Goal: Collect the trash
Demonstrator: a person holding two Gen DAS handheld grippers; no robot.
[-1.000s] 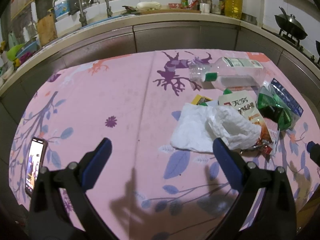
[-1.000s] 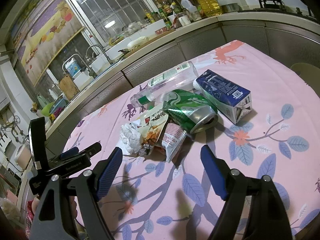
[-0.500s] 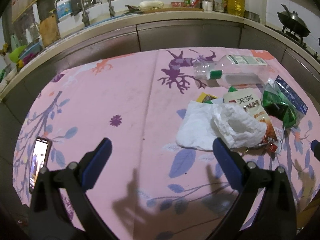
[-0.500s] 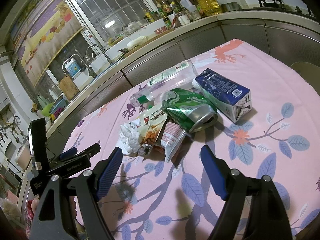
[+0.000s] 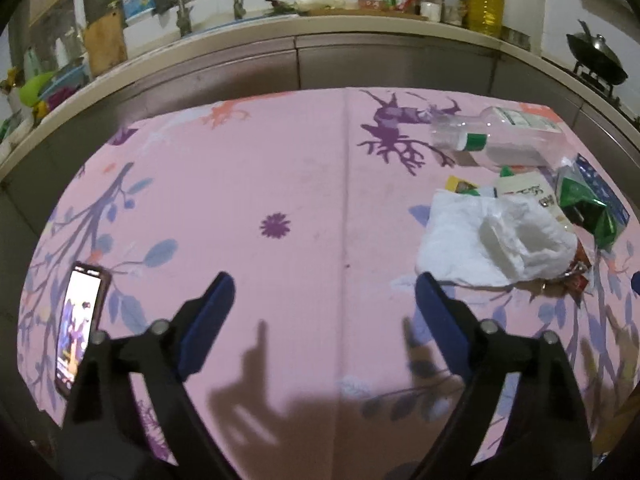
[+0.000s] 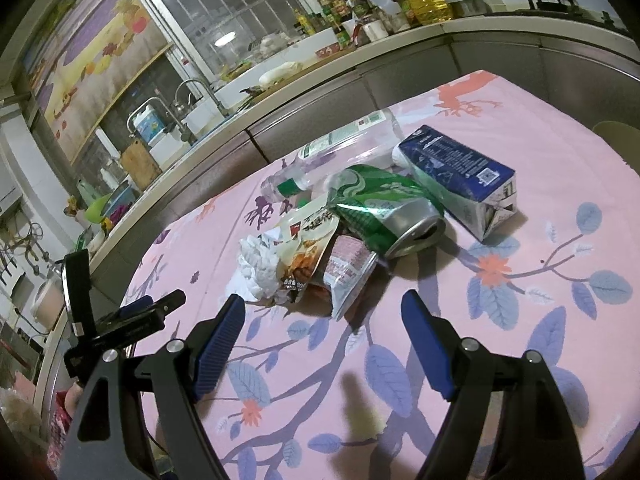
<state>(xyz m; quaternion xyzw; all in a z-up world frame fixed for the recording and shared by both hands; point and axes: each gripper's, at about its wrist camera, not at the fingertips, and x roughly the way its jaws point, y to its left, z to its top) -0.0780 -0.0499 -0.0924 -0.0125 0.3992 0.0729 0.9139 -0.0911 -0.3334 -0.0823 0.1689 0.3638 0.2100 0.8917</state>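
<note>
Pink floral tablecloth [image 6: 540,152] under green can [image 6: 384,208], blue carton [image 6: 460,168], Chinese-lettered wrapper [image 6: 308,232]

On the tabletop [image 5: 280,184] covered by a pink floral cloth, a heap of trash lies at about two o'clock in the left wrist view. A crumpled white paper tissue [image 5: 492,240] sits nearest, with a printed snack wrapper [image 6: 312,244] behind it. A crushed green drink can [image 6: 384,208] lies at three o'clock of the wrapper, and a dark blue drink carton [image 6: 460,172] just beyond the can. A clear plastic bottle [image 5: 504,140] lies on its side at twelve o'clock of the heap. A lit smartphone [image 5: 78,324] lies well apart, at nine o'clock near the tabletop edge.
</note>
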